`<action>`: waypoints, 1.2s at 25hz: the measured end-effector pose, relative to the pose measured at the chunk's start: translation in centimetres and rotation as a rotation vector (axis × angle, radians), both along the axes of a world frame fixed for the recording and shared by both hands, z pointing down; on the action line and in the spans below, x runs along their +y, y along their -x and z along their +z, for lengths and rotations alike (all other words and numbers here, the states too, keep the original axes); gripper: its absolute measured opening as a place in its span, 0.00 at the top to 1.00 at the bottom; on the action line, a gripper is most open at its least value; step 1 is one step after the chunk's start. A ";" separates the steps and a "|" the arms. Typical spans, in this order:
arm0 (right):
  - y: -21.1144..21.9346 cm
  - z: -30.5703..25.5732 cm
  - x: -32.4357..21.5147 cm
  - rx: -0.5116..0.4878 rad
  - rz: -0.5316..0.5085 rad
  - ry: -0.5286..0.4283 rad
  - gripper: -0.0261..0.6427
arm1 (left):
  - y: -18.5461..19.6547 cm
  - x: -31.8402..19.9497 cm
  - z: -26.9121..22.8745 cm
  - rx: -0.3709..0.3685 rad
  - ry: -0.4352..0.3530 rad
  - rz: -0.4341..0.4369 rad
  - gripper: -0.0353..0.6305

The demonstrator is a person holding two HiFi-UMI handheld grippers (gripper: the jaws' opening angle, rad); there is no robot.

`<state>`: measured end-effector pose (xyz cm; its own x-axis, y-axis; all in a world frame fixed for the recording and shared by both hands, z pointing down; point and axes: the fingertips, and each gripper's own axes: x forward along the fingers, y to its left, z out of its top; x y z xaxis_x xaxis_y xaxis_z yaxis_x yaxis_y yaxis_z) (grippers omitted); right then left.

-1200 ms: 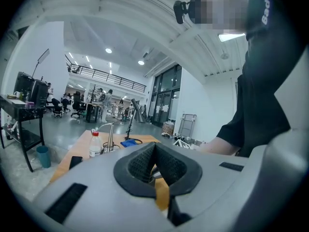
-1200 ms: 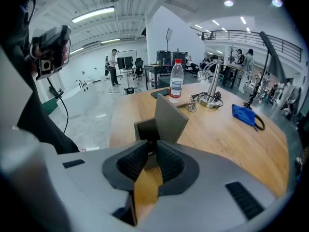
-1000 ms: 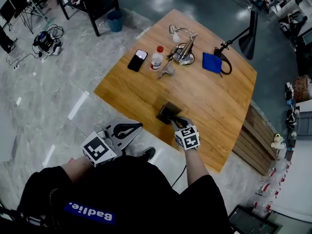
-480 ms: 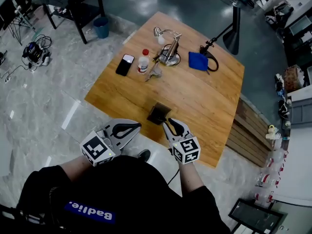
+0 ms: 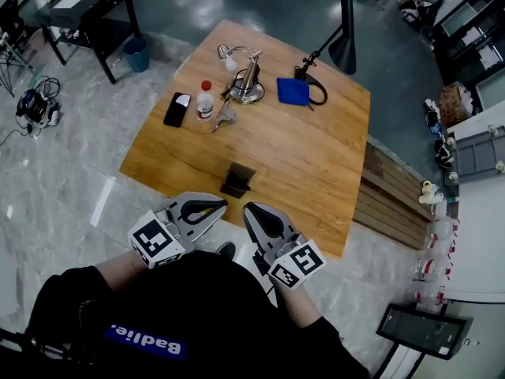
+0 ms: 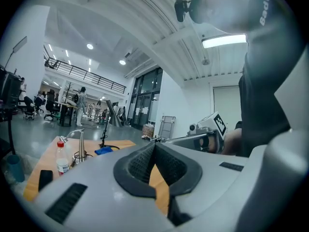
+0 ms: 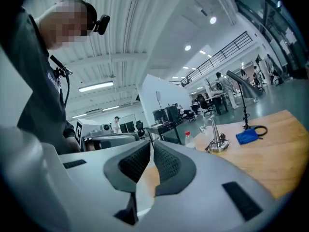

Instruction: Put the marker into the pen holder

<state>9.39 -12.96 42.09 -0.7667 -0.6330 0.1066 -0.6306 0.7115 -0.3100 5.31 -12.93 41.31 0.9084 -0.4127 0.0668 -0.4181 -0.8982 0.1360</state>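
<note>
A person stands at the near edge of a wooden worktop [image 5: 316, 156], a gripper in each hand, both held off the wood and close to the body. The left gripper [image 5: 219, 206] has its jaws pressed together at the tips, with nothing between them. The right gripper [image 5: 249, 212], just beside it, has its jaws together as well and carries nothing. Both point toward the worktop.

The dark, boxy pen holder [image 5: 238, 180] stands alone on the worktop near its front edge, just ahead of the two gripper tips and apart from both. The marker itself cannot be picked out in any view; whether it sits inside the holder cannot be told from here.

At the far end of the worktop lies a loose row of things: a black phone [image 5: 177, 110] lying flat, a clear bottle with a red cap [image 5: 205, 101] upright beside it, a small metal desk lamp [image 5: 246, 81], and a blue cloth [image 5: 293, 91] touching a loop of black cable [image 5: 317, 95]. All are well apart from the pen holder. A dark lamp shade [image 5: 343, 50] hangs over the far corner, and a blue bin [image 5: 136, 54] stands on the grey tiled floor beyond the worktop.
</note>
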 end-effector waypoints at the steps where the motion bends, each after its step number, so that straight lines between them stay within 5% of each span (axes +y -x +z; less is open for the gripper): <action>1: -0.1 -0.4 0.4 -0.011 0.000 -0.011 0.93 | -0.3 0.1 0.0 0.000 -0.002 0.009 0.94; 30: -0.4 -1.4 2.4 -0.008 0.000 -0.082 0.95 | -2.0 1.2 0.0 -0.028 0.002 0.046 0.94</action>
<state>9.78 -10.60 40.67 -0.7672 -0.6396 0.0478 -0.6284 0.7346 -0.2560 7.27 -11.77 41.30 0.9242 -0.3705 0.0928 -0.3800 -0.9163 0.1266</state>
